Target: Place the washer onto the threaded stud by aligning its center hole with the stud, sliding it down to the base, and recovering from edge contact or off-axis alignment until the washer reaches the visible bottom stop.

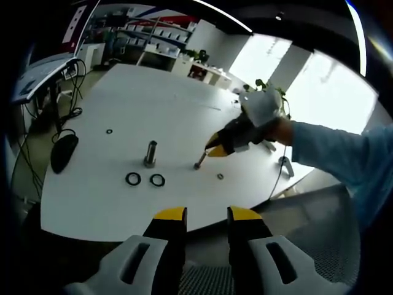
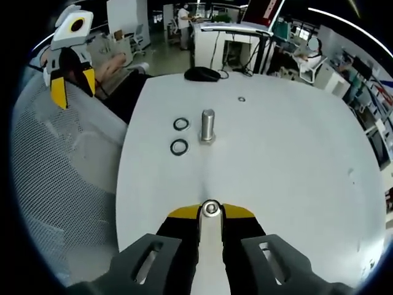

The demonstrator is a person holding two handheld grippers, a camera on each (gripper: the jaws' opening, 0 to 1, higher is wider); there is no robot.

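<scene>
An upright metal threaded stud stands on the white table. Two black washers lie flat beside it, seen also as rings. A small washer lies near the right gripper. My right gripper, held by a hand, is shut on a short metal bolt just above the table. My left gripper hangs open off the table's edge, holding nothing.
A black mouse with its cable lies at the table's end. Another small ring lies beyond the stud. A mesh chair stands by the table edge. Desks and shelves stand behind.
</scene>
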